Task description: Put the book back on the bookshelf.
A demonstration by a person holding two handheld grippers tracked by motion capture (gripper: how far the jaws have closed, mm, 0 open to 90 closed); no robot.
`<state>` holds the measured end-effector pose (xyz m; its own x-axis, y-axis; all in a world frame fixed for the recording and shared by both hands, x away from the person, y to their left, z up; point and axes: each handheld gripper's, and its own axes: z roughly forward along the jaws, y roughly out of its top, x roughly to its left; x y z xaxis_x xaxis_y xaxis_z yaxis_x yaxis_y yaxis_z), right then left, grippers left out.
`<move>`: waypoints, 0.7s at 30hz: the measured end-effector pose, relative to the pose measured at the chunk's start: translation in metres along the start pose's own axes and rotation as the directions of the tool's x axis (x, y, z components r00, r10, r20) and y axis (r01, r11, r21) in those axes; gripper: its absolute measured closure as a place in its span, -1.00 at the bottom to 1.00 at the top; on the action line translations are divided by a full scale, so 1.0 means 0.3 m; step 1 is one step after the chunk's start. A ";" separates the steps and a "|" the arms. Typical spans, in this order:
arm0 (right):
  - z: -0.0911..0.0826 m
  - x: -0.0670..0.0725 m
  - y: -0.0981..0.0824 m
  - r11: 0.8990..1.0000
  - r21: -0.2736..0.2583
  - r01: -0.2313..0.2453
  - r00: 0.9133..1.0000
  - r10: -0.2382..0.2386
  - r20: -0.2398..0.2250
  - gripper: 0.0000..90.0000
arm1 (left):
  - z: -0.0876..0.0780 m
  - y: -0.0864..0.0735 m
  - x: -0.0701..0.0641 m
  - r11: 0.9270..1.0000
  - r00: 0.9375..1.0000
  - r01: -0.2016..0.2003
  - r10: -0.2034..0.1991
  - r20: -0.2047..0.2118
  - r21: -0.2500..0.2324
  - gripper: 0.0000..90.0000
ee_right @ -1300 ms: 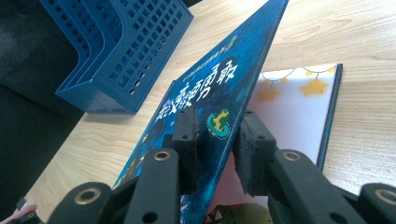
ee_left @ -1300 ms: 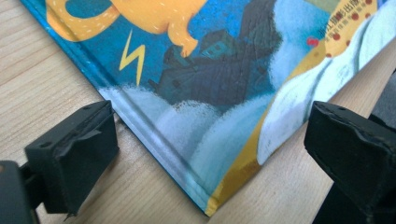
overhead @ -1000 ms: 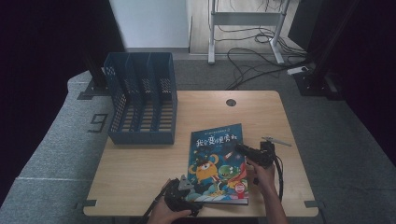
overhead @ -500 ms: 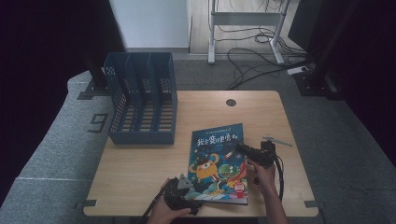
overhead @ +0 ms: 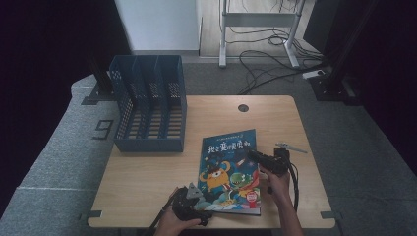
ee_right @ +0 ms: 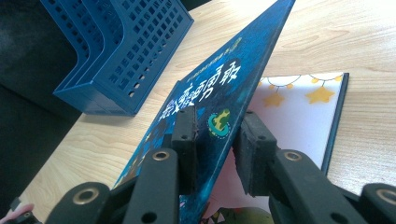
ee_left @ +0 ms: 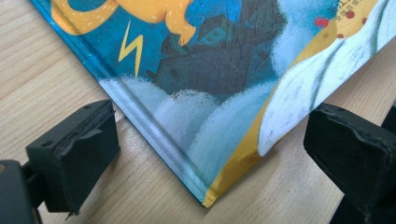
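- Right gripper view: the right gripper (ee_right: 215,140) has the picture book's front cover (ee_right: 219,88) pinched between its two black pads, one on the printed face, one on the underside. The cover is lifted at a slant, and the white endpaper with stars (ee_right: 299,116) lies exposed beneath.
- Left gripper view: the left gripper (ee_left: 210,154) stands released, jaws wide to either side of the book's near spine corner (ee_left: 208,198), neither pad touching it; that corner rests on the wooden table (ee_left: 42,70).
- High view: the picture book (overhead: 230,172) lies near the front edge of the table, to the right of the blue file rack (overhead: 150,103), with a hand behind each gripper.
- Handling, as I judge it: the cover is a stiff, glossy board, so it will hinge as one flat sheet rather than droop, but the laminate may slip in the pads if pulled sideways.
- The book looks thin and fairly light. The hinge at the spine is the weak point, so lifting the whole book by the cover alone could strain it.
- Best hold: the free long edge of the cover for opening. For carrying, clamp the spine edge across the full thickness.
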<state>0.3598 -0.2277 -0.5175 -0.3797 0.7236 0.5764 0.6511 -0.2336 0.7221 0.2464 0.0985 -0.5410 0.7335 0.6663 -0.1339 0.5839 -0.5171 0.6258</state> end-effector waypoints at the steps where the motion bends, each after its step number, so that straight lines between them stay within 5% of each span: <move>1: 0.001 0.002 0.001 1.000 0.004 0.005 1.000 -0.005 0.005 0.54 | 0.000 0.000 0.000 1.000 1.000 -0.001 0.001 0.000 0.000 -0.93; 21: 0.033 0.029 0.040 0.993 0.080 0.082 0.996 -0.083 0.018 0.42 | -0.004 -0.001 0.011 1.000 1.000 0.006 -0.006 0.016 -0.004 -0.92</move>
<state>0.3709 -0.2179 -0.5076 -0.4210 0.7520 0.5073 0.6685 -0.1208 0.7338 0.2481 0.1015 -0.5407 0.7354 0.6607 -0.1505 0.5872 -0.5106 0.6280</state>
